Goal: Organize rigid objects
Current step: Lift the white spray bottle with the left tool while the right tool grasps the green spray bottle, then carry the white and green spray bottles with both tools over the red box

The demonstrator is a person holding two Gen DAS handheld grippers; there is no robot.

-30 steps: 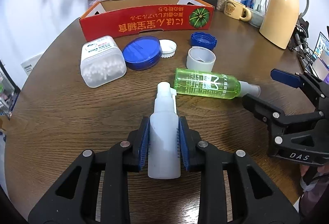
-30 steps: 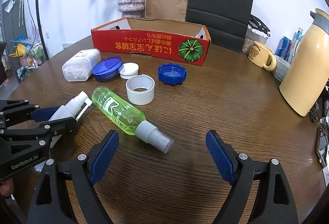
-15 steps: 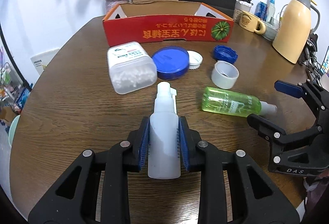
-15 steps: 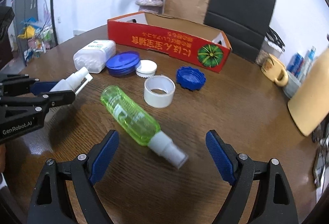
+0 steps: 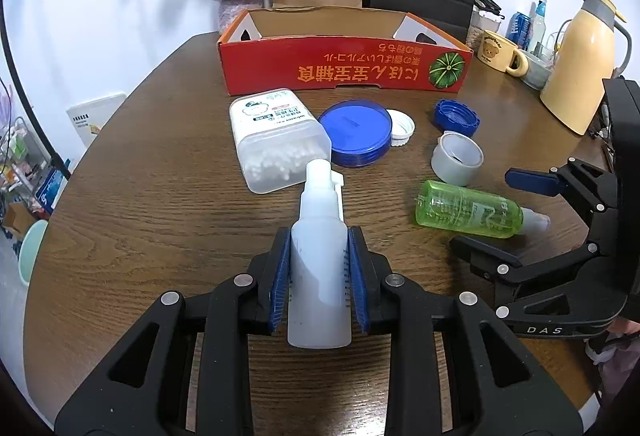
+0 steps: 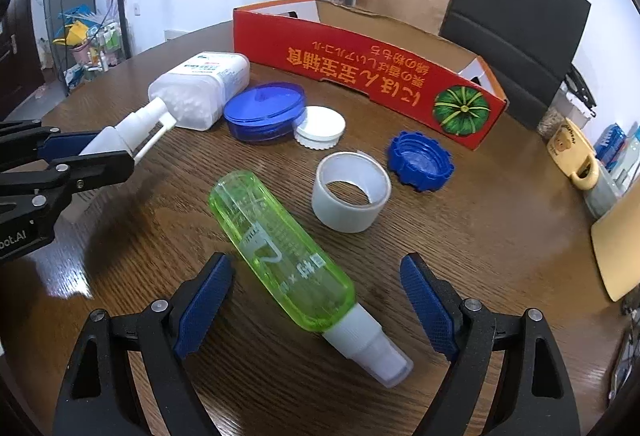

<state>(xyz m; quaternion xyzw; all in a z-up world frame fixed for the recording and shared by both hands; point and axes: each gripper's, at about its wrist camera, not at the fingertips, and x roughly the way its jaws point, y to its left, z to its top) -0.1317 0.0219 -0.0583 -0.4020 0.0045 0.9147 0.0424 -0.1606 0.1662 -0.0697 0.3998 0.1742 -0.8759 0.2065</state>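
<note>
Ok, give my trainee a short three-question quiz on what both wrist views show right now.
1. True or false: the left tongs are shut on the white spray bottle.
2. Multiple choice: the green spray bottle is A) standing upright, B) lying on the table, C) inside the red box.
3. Fill in: between the green spray bottle and the blue ridged cap stands a roll of ____.

Key: 1 true; 2 B, it lies between the open right tongs; 3 tape.

White spray bottle is gripped above the table; green spray bottle is laid flat mid-table.
</note>
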